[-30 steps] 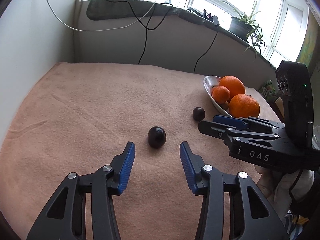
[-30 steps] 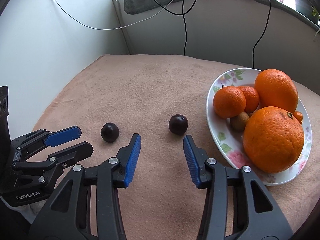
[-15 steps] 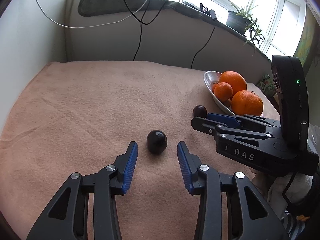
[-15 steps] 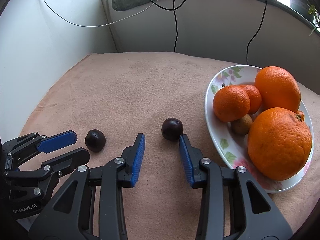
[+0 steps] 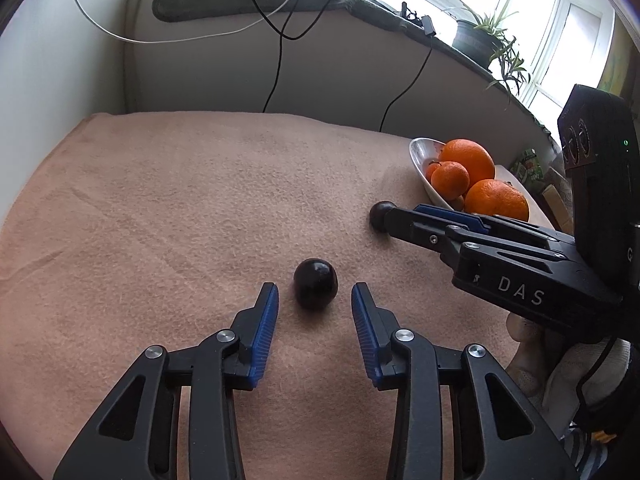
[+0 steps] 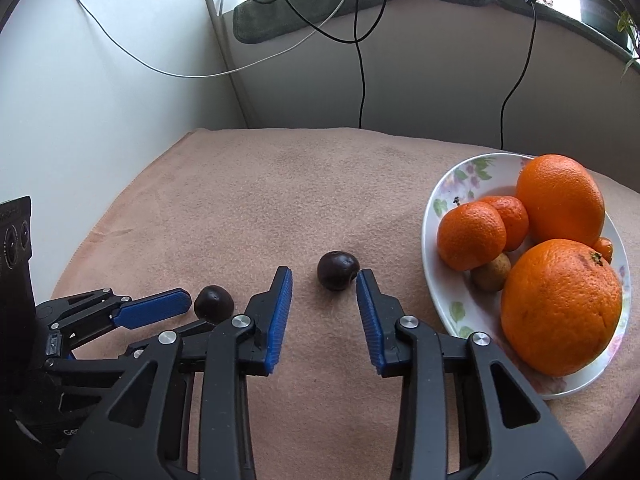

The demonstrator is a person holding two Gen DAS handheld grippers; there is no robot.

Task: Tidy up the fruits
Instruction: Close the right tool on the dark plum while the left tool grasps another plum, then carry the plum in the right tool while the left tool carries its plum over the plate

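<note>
One gripper body (image 5: 520,280) lettered "DAS", other partly reading "Ge" (image 6: 72,432)

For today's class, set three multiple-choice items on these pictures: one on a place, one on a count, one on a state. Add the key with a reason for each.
1. In the right wrist view, where is the white flowered plate relative to the two dark round fruits?
A) right of them
B) left of them
C) between them

2. How many dark round fruits lie on the pinkish towel cloth?
A) one
B) two
C) four

3. The blue pads of the left gripper are:
A) clamped on an orange
B) apart, pressing nothing
C) clamped on the plate

Key:
1 A: the plate fills the right side and both fruits lie left of it.
2 B: one lies ahead of the left gripper, one ahead of the right gripper.
3 B: its jaws are closing, but the dark fruit lies just beyond the tips, untouched.
</note>
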